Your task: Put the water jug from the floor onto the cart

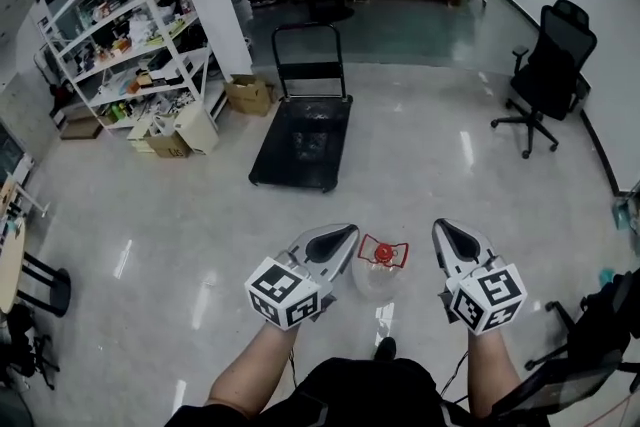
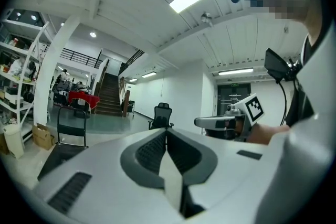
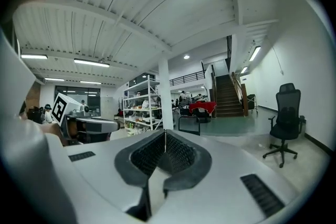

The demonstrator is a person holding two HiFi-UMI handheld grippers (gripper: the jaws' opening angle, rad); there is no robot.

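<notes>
The left hand-held gripper [image 1: 348, 235] has its jaws shut together with nothing between them; its own view confirms the pads meet. The right hand-held gripper [image 1: 443, 232] is likewise closed and empty. The water jug [image 1: 380, 275], clear with a red cap [image 1: 383, 253], sits between the two, the left at its 9 o'clock and the right at its 3 o'clock. Judgement: closed jaws serve as flat paddles to squeeze the jug from both sides, since it is too wide for one grip. Whether it rests on the floor [image 1: 200, 215] cannot be told. The cart [image 1: 300, 143] stands empty, well apart at 12 o'clock.
</notes>
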